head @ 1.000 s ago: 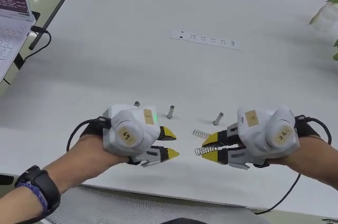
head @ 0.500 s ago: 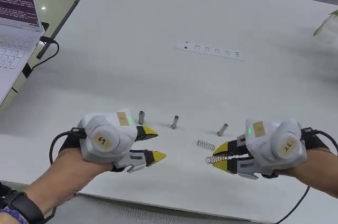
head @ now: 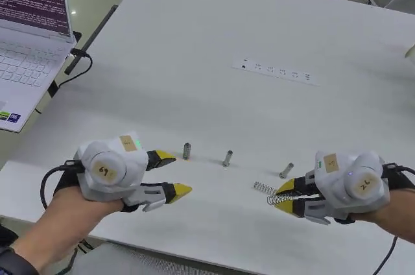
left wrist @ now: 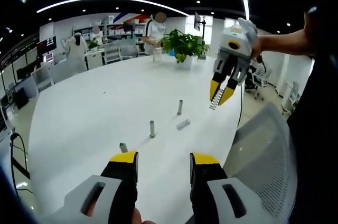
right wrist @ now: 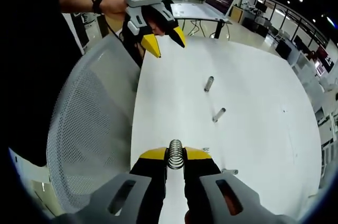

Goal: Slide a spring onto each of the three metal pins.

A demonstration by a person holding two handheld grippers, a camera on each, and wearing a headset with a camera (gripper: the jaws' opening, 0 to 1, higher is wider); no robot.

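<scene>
Spring [right wrist: 176, 154] is pinched by one end between the yellow tips of the right gripper [head: 283, 198]. Its axis runs in line with the jaws, and most of the coil sticks out past the tips toward the left gripper [head: 176, 172]. Right jaws are clamped on it, held off the table [head: 194, 61] near the front edge.

Second spring [head: 264, 188] lies flat on the table, just beyond the held one and near the right-hand pin.

Three pins [head: 227, 158] stand in a row across the table between the two grippers.

Left gripper's jaws are spread wide and released. In the head view its upper tip sits just beside the left-hand pin, apart from it.

Power strip [head: 280, 72] lies farther back on the table. Laptop [head: 26, 41] sits open at the far left.
</scene>
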